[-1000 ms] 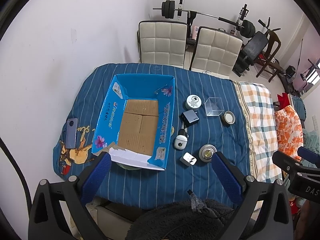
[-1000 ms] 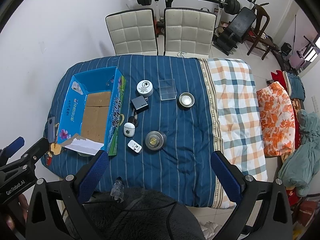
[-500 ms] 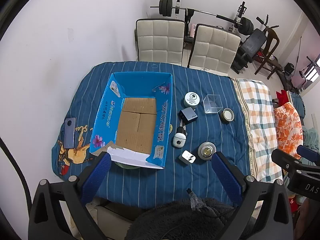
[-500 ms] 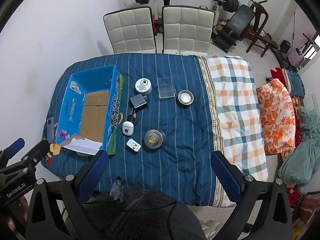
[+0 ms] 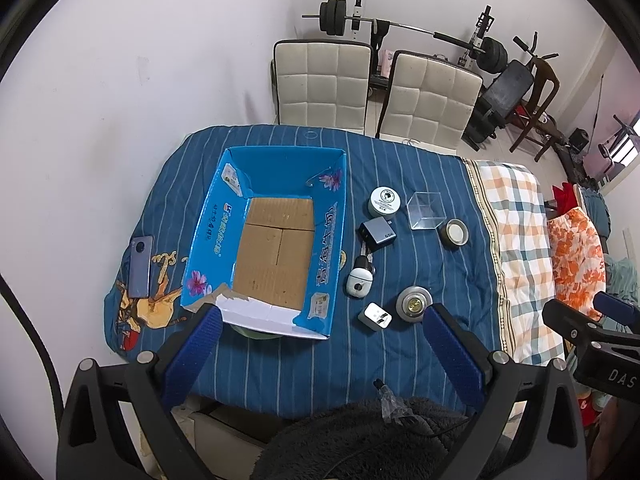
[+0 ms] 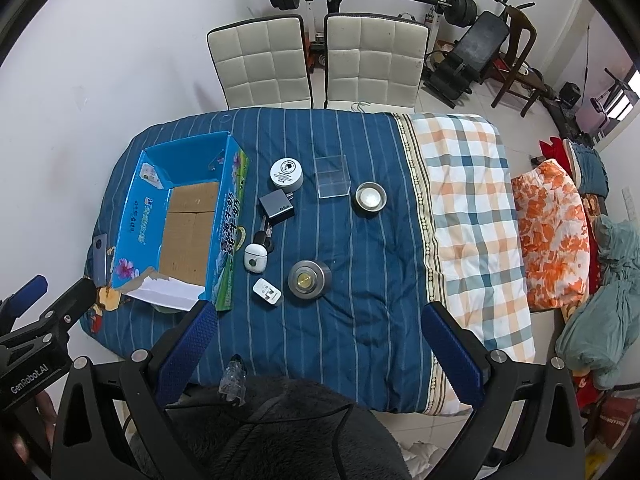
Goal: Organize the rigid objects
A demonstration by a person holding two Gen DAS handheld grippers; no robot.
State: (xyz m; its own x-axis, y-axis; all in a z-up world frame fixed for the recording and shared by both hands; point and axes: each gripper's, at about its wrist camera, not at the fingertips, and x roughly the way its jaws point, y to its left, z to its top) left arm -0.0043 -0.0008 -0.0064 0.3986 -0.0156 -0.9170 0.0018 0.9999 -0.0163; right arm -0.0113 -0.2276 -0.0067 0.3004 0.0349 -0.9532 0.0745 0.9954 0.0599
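we hold both claws high over the bed (image 6: 360, 300), the left claw (image 5: 320, 336) and right claw (image 6: 320, 328) each spread wide with nothing between the fingers. the blue box (image 5: 272, 240) sits open on the left. just right of it lie a white tin (image 5: 385, 201), grey charger (image 5: 378, 232), clear cube (image 5: 426, 211), earbud case (image 5: 359, 284), white plug (image 5: 375, 317) and two round tins (image 5: 414, 304).

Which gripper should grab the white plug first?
Probably the left gripper: the white plug lies just past its open fingertips, beside the blue box. The right gripper, also open, sits farther off.
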